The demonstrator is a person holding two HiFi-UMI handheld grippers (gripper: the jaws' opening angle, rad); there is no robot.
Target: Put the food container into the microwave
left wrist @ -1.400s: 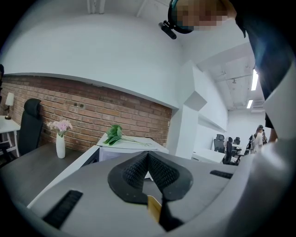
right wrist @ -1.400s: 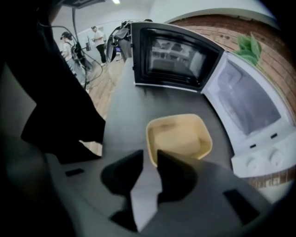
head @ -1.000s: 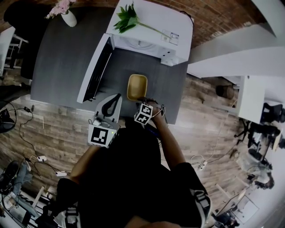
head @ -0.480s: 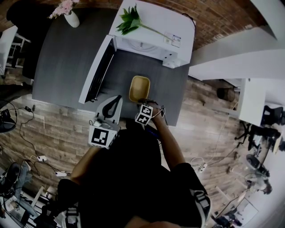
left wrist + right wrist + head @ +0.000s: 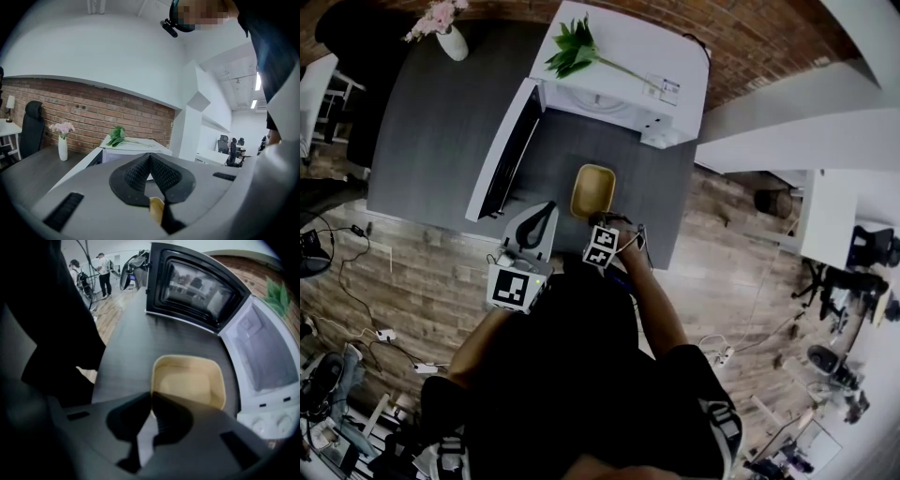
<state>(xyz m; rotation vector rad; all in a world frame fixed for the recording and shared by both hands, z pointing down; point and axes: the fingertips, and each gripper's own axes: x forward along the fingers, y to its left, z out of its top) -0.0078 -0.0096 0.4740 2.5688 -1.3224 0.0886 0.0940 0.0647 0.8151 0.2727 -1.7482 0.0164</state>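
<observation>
The person's right claw (image 5: 151, 398) is pinched shut on the near rim of the container (image 5: 187, 380), catching it at its left corner. The tan tub lies straight ahead of the tips, resting on the dark surface (image 5: 126, 348).

The left claw (image 5: 150, 157) is held just to the left of the right one, at the near edge of the surface. Its jaws are pressed together tip to tip with nothing between them, and it is clear of the container.

Beyond the container, in line with the right claw, stands the white microwave (image 5: 623, 70). Its door (image 5: 192, 287) is swung wide open, ahead and to the left of that claw. The pale cavity (image 5: 262, 348) gapes ahead and to the right, just past the tub's far rim.

On top of the microwave lies a green sprig (image 5: 570, 42).

Farther off, ahead and to the left of the left claw, a white vase (image 5: 62, 147) of pink flowers stands on the surface. A brick wall (image 5: 93, 112) runs behind it.
</observation>
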